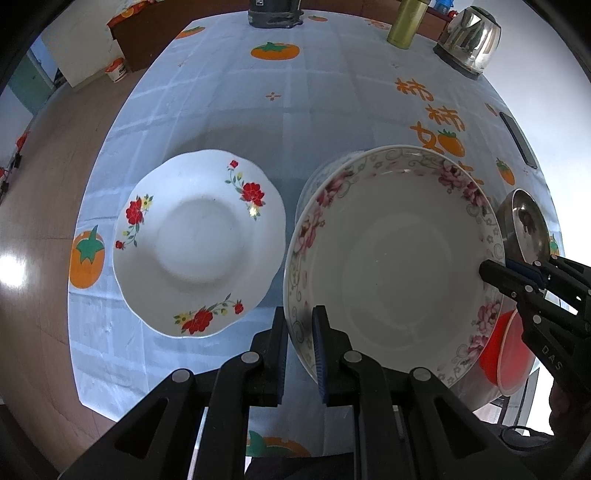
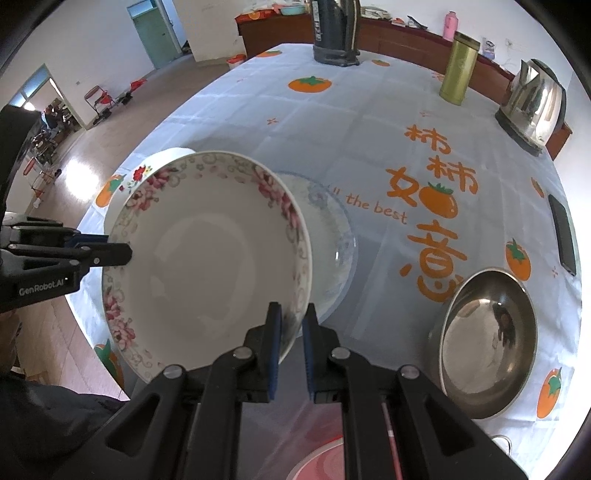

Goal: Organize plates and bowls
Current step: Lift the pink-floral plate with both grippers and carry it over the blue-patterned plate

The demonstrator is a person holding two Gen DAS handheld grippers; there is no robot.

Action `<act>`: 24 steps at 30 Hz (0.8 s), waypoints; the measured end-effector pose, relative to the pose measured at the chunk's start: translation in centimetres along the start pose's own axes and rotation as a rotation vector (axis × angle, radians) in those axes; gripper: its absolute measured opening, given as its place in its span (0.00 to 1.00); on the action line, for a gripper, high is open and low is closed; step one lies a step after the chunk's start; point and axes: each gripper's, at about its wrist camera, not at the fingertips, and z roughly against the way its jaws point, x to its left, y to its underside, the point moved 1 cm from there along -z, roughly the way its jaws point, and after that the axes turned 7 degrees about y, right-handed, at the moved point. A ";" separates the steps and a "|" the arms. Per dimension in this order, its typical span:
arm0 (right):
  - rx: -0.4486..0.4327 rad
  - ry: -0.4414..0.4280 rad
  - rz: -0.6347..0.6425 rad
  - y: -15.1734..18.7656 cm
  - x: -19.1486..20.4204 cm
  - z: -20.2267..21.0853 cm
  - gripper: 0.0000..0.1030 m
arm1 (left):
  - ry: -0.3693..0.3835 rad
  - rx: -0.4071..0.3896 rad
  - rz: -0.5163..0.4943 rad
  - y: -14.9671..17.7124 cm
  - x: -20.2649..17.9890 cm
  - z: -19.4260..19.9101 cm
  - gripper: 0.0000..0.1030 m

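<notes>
A deep white plate with pink flowers on its rim [image 1: 395, 258] [image 2: 214, 258] hangs above the table, held from both sides. My left gripper [image 1: 299, 314] [image 2: 110, 247] is shut on its left rim, one finger inside and one outside. On the opposite rim my right gripper [image 2: 291, 308] [image 1: 493, 267] is shut the same way. Under the plate lies a clear glass dish [image 2: 334, 240] [image 1: 325, 168], mostly hidden in the left wrist view. A white plate with red flowers [image 1: 199, 240] [image 2: 138, 173] rests on the tablecloth to the left.
A steel bowl [image 2: 487, 343] [image 1: 526, 225] sits at the right, a red bowl [image 1: 506, 350] near the front edge. A phone [image 2: 562, 232] lies at the right edge. A kettle [image 2: 532, 103], a green canister [image 2: 458, 70] and a dark flask [image 2: 334, 33] stand at the back.
</notes>
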 end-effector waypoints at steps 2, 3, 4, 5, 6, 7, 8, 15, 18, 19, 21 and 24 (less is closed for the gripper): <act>-0.002 0.006 -0.004 -0.2 -0.2 0.0 0.11 | 0.000 -0.002 -0.003 -0.2 -0.2 0.0 0.14; -0.003 0.008 -0.006 -0.2 -0.3 0.0 0.11 | -0.002 -0.004 -0.006 -0.3 -0.2 0.0 0.14; -0.003 0.011 -0.006 -0.3 -0.4 0.0 0.11 | -0.003 -0.004 -0.007 -0.4 -0.3 0.0 0.14; -0.003 0.013 -0.008 -0.4 -0.5 0.0 0.11 | -0.003 -0.006 -0.008 -0.5 -0.4 0.0 0.14; -0.004 0.016 -0.010 -0.4 -0.5 0.0 0.11 | -0.004 -0.007 -0.010 -0.7 -0.5 0.0 0.14; -0.004 0.019 -0.011 -0.4 -0.6 0.0 0.11 | -0.004 -0.007 -0.009 -0.8 -0.5 -0.1 0.14; -0.005 0.022 -0.013 -0.5 -0.7 0.0 0.11 | -0.004 -0.007 -0.009 -1.0 -0.6 -0.1 0.14; -0.004 0.037 -0.018 -0.9 -1.1 -0.2 0.11 | -0.010 -0.010 -0.012 -1.7 -0.9 -0.2 0.14; -0.006 0.042 -0.021 -1.1 -1.3 -0.2 0.11 | -0.010 -0.011 -0.013 -1.9 -1.0 -0.2 0.14; -0.007 0.043 -0.021 -1.1 -1.4 -0.2 0.11 | -0.011 -0.013 -0.014 -2.1 -1.1 -0.2 0.14; -0.009 0.047 -0.023 -1.1 -1.5 -0.1 0.11 | -0.014 -0.015 -0.016 -2.2 -1.2 -0.2 0.14; -0.010 0.051 -0.026 -1.2 -1.6 -0.1 0.11 | -0.015 -0.016 -0.019 -2.4 -1.4 -0.3 0.14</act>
